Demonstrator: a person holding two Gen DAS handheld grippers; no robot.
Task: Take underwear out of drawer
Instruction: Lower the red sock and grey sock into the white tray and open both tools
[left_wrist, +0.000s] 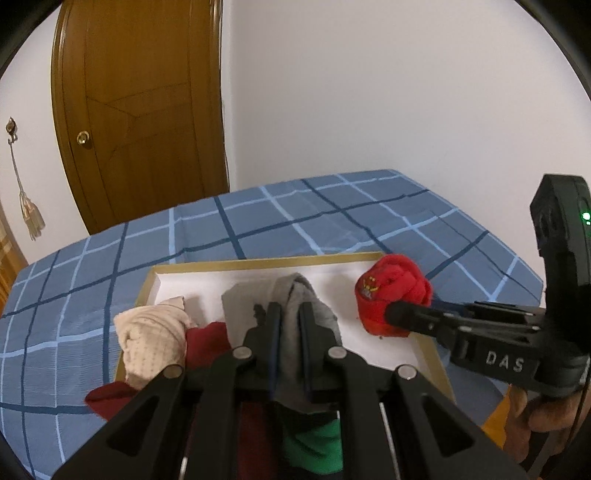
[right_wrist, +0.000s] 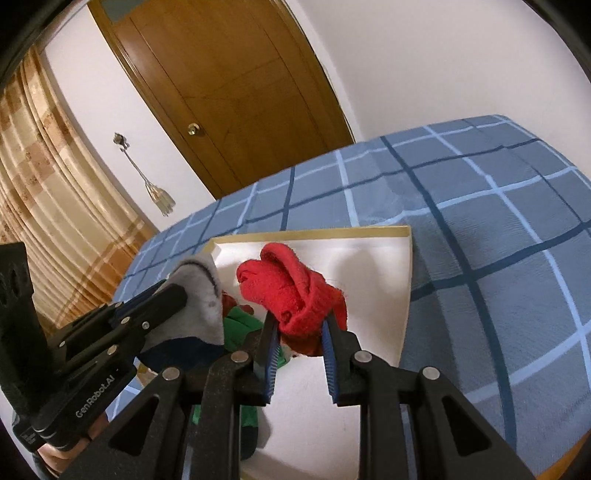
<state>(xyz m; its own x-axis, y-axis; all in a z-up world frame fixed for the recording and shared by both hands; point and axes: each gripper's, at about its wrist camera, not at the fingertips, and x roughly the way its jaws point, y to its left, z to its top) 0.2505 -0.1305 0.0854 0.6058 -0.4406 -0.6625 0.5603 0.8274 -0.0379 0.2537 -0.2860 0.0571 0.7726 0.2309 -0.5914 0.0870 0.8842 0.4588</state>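
A bed under a blue plaid cover fills the middle of the room, backed by a white wall and a brown wooden door with a brass knob; a striped beige curtain hangs at the left of the right wrist view. On the cover lies a shallow drawer, wood-edged with a white floor. Garments are heaped at its near left end: a cream patterned piece draped over the left rim, dark red cloth beside it, and green fabric lower down. The left gripper has its fingers pressed tight on a grey piece of underwear, which stands lifted above the pile inside the drawer. The right gripper pinches a bunched bright red garment between its blue-padded fingers, holding it clear above the drawer's white floor near the right rim. Part of a hand grips the right tool's handle.
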